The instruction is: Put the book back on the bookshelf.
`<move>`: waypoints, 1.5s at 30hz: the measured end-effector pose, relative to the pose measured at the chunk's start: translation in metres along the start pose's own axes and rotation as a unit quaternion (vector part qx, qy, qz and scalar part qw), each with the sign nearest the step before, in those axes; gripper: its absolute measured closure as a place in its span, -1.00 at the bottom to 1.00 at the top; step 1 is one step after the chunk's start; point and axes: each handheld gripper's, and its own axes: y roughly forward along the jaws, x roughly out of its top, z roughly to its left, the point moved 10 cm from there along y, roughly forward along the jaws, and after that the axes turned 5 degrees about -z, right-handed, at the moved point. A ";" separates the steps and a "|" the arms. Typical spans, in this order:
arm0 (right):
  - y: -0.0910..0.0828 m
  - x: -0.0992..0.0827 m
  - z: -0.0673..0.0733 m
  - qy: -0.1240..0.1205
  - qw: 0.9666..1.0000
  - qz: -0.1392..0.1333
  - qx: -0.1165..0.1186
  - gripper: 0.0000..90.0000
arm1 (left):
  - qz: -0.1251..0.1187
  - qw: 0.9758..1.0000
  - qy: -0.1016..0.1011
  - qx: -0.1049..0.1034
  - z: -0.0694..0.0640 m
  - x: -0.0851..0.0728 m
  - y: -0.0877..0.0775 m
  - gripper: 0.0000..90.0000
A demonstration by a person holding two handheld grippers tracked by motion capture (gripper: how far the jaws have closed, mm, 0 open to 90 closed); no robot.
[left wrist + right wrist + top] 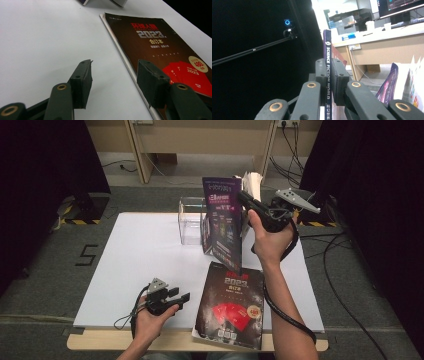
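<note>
Right tongs [327, 82] clamping magazine [222, 220] spine, lifted above table [140, 265]

"2023" is printed in large digits on the cover of the dark magazine [160, 50] lying flat on the white table [145, 255]; red Chinese characters are set above those digits, pale ones below. On the same cover, "2023" is repeated on the red shirt graphic, and "480" is read in the pale round badge [198, 64] beside it. "SCIENCE FICTION WORLD" is read along the spine of the purple magazine [327, 72], with Chinese characters below. A "5" [86, 255] is taped on the floor left of the table.
</note>
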 end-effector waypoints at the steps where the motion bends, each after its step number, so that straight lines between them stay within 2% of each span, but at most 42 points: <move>1: 0.001 0.001 0.000 -0.001 1.000 -0.001 0.000 0.90 | 0.000 1.000 0.000 0.000 0.000 0.000 0.000 0.00; 20: 0.031 0.020 -0.001 0.001 1.000 -0.022 -0.004 0.90 | 0.001 1.000 0.002 -0.002 0.000 0.000 0.000 0.00; 35: 0.050 0.025 -0.017 0.008 0.999 -0.032 -0.023 0.90 | 0.003 1.000 0.002 -0.003 -0.001 -0.002 0.001 0.00; 45: 0.066 0.029 -0.024 0.001 0.998 -0.042 -0.036 0.90 | 0.003 1.000 0.002 -0.002 0.000 -0.002 0.001 0.00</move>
